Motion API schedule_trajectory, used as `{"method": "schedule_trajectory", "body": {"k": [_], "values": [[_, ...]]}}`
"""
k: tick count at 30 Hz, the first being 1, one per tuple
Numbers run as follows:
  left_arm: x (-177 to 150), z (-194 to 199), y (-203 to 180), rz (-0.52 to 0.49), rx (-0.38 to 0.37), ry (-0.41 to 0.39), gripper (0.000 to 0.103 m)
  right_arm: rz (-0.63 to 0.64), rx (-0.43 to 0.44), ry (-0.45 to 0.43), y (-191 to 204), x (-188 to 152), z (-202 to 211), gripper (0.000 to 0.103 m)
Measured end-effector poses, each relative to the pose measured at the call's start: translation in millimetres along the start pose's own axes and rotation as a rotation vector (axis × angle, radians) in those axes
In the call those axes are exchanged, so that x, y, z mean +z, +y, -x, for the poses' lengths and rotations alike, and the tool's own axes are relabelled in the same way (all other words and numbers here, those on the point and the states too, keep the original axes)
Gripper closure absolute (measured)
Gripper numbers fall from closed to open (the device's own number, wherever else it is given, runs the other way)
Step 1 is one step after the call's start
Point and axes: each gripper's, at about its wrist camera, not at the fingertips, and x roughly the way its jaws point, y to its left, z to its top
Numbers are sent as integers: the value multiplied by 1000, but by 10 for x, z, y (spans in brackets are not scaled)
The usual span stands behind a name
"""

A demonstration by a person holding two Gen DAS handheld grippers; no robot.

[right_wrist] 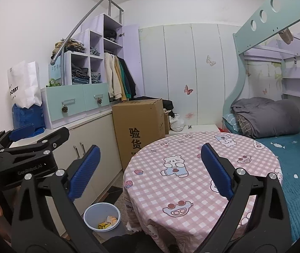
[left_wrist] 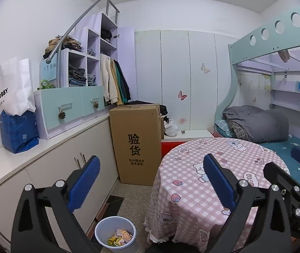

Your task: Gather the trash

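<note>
While both grippers gape empty, left gripper (left_wrist: 151, 181) and right gripper (right_wrist: 150, 171), one bin (left_wrist: 115, 235) holds several wrappers (left_wrist: 120, 238)

The round table (right_wrist: 192, 168) top was bare, so a gripper could pass over it freely. The floor gap (left_wrist: 129, 196) between the table and the low cabinets (left_wrist: 65, 168) was narrow. A trash bin (left_wrist: 115, 234) sat in that gap, close to the table. A tall cardboard box (left_wrist: 136, 143) blocked the far end.

A child's bedroom: bunk bed (left_wrist: 272, 126), butterfly-stickered wardrobe (left_wrist: 183, 80), hanging clothes (left_wrist: 116, 80).
</note>
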Motion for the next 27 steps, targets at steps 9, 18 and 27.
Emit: {"method": "schedule_trajectory", "body": {"k": [9, 18, 27], "values": [[-13, 3, -8, -2, 0, 0, 7, -4, 4, 4, -3, -3, 1, 9], [11, -4, -14, -4, -5, 4, 7, -11, 14, 9, 3, 1, -14, 9], [17, -8, -19, -7, -5, 3, 7, -13, 18, 9, 31, -1, -21, 8]]}}
